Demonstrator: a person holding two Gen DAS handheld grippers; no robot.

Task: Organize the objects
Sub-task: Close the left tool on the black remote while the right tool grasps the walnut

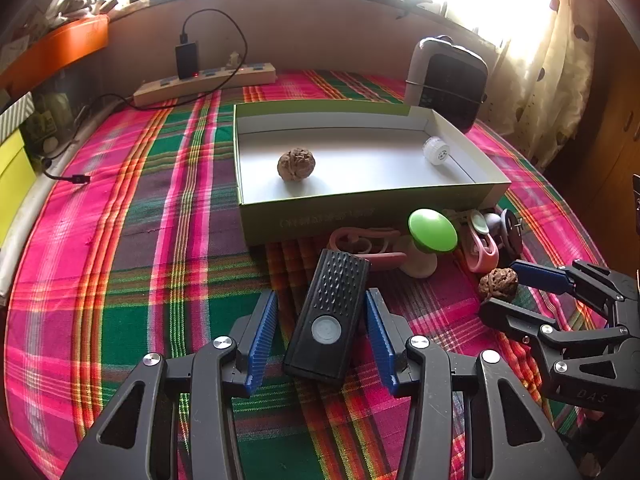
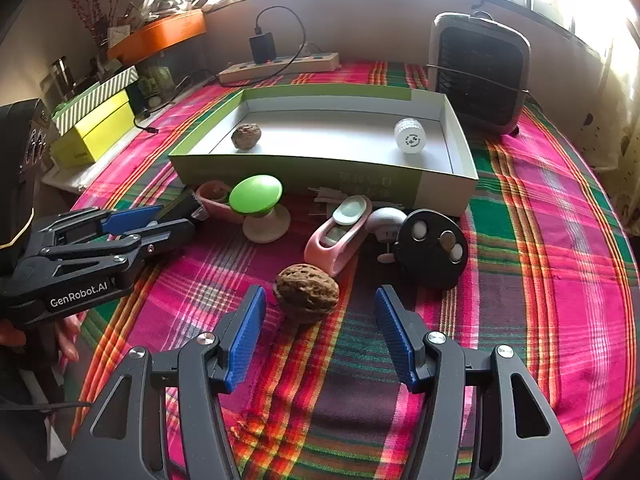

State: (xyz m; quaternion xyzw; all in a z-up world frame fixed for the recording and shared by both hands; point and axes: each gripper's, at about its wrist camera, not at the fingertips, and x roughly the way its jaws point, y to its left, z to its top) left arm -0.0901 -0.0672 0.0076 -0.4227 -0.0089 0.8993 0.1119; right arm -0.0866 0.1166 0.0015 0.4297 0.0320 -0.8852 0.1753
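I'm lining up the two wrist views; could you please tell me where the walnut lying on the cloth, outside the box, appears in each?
Left wrist view: the walnut sits at the right edge, between the right gripper's open jaws.
Right wrist view: the walnut sits at centre, just ahead of that gripper.
Shared landmark: the green knob in front of the box.

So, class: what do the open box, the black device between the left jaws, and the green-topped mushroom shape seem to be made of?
Box: looks like thin cardboard, matte, with folded walls and a printed green outside.
Black device: probably moulded plastic, matte, with a raised stud pattern and a round grey button.
Green-topped mushroom shape: smooth, slightly glossy cap on a pale stem; painted wood or plastic, cannot tell which.
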